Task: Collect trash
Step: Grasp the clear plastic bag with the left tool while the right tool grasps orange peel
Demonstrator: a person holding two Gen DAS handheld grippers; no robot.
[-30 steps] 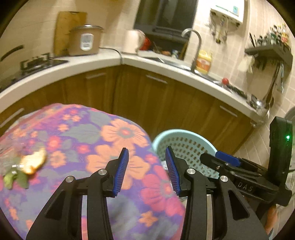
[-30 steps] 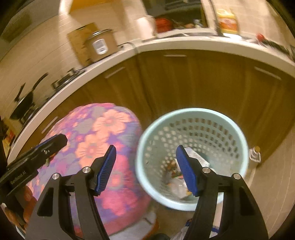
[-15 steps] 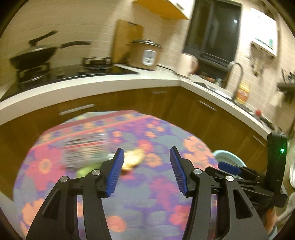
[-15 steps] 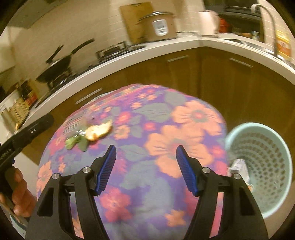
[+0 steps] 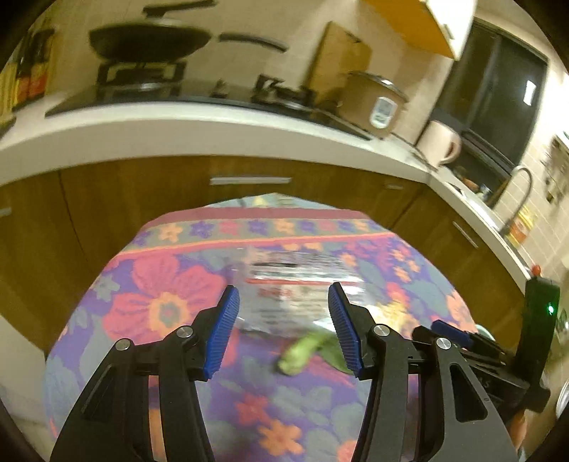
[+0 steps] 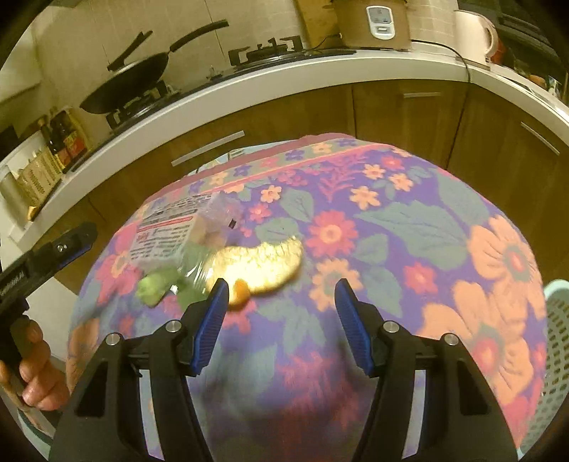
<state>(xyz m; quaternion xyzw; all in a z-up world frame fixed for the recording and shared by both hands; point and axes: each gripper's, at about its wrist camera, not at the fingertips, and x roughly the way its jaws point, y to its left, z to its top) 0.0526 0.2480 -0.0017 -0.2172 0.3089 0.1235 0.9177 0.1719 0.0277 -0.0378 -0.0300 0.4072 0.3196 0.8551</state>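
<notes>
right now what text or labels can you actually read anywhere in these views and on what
Nothing reads cleanly.
Plastic wrapper on the floral tablecloth: black and red print, too blurred.
Left gripper body seen from the right wrist view: white lettering, cut off and blurred.
Rice cooker panel: too small.
Bottle labels beside the stove: unreadable.
Orange label by the tap: blurred.

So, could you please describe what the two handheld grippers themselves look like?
Both the left gripper and right gripper have black plastic frames with silver screws and ribbed blue finger pads. The right one's body carries a green indicator light; the left's bears white lettering.
</notes>
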